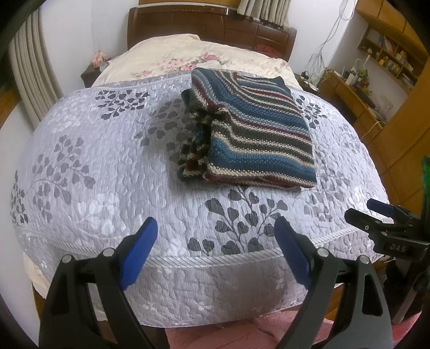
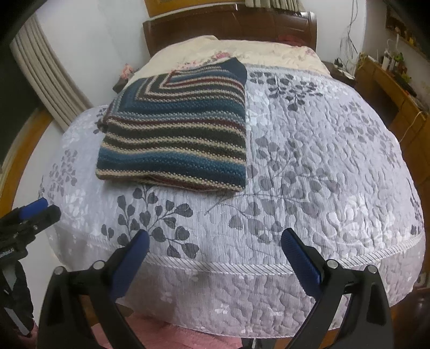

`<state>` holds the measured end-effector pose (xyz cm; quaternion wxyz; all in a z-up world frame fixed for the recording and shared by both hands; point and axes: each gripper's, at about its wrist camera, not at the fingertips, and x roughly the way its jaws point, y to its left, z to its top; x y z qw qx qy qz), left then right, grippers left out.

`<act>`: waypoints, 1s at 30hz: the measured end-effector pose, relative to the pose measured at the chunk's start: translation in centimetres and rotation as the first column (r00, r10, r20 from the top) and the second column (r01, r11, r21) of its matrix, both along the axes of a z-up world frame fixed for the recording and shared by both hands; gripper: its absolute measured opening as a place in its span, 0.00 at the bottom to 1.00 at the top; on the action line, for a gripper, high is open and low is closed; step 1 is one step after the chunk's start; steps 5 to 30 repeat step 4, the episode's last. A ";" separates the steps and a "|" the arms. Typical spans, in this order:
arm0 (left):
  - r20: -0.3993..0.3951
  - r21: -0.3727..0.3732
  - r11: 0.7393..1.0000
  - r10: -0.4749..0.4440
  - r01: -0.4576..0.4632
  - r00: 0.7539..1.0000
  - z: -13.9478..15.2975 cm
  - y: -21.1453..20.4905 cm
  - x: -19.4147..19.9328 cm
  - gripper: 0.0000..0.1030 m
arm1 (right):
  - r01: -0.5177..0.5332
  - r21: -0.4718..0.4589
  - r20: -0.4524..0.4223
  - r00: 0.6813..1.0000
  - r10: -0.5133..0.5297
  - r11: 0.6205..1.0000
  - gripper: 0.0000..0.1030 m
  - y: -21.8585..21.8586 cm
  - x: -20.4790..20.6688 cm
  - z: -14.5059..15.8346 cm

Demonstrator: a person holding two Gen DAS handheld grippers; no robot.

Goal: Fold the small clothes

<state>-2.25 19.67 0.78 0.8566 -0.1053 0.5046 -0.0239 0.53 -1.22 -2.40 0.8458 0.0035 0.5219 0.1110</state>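
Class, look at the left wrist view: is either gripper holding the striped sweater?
No. The striped sweater lies folded on the bedspread, while the left gripper hangs open, well short of it.

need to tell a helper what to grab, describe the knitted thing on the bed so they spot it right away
Start at the bed with the dark wooden headboard and find the grey leaf-print quilt over its near end. On the middle of that quilt lies a folded knit sweater. It is the only garment there, thick and banded in blue, maroon, cream and dark grey stripes.
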 end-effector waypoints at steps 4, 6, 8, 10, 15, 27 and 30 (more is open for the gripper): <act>0.001 0.006 1.000 -0.004 0.004 1.000 -0.2 0.1 -0.1 0.85 | 0.011 -0.017 0.007 1.000 -0.011 1.000 0.96 -0.4 0.2 0.0; 0.001 0.006 1.000 -0.004 0.004 1.000 -0.2 0.1 -0.1 0.85 | 0.011 -0.017 0.007 1.000 -0.011 1.000 0.96 -0.4 0.2 0.0; 0.001 0.006 1.000 -0.004 0.004 1.000 -0.2 0.1 -0.1 0.85 | 0.011 -0.017 0.007 1.000 -0.011 1.000 0.96 -0.4 0.2 0.0; 0.001 0.006 1.000 -0.004 0.004 1.000 -0.2 0.1 -0.1 0.85 | 0.011 -0.017 0.007 1.000 -0.011 1.000 0.96 -0.4 0.2 0.0; 0.001 0.006 1.000 -0.004 0.004 1.000 -0.2 0.1 -0.1 0.85 | 0.011 -0.017 0.007 1.000 -0.011 1.000 0.96 -0.4 0.2 0.0; 0.001 0.006 1.000 -0.004 0.004 1.000 -0.2 0.1 -0.1 0.85 | 0.011 -0.017 0.007 1.000 -0.011 1.000 0.96 -0.4 0.2 0.0; 0.001 0.006 1.000 -0.004 0.004 1.000 -0.2 0.1 -0.1 0.85 | 0.011 -0.017 0.007 1.000 -0.011 1.000 0.96 -0.4 0.2 0.0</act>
